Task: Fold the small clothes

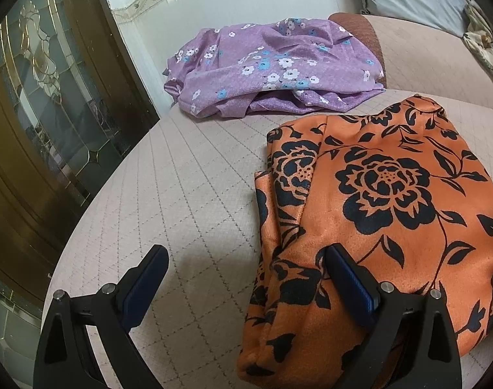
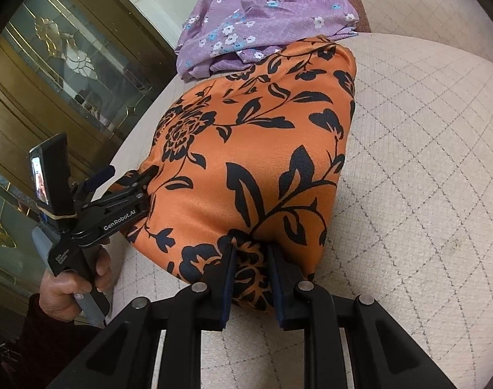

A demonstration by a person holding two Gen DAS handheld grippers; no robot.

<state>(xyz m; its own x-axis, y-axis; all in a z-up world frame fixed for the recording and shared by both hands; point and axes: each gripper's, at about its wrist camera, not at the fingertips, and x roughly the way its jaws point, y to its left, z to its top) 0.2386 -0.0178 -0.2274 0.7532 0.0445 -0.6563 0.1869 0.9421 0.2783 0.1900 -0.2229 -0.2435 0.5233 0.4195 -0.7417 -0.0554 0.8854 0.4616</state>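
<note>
Right gripper (image 2: pixel 251 256) clamped on near corner of orange floral garment (image 2: pixel 256 149), likely anchoring fold. Left gripper (image 1: pixel 246 269) spread wide, empty, one finger over garment's edge. Garment on quilted cushion (image 2: pixel 424 162); purple floral garment (image 1: pixel 272 64) beyond, unfolded.
</note>
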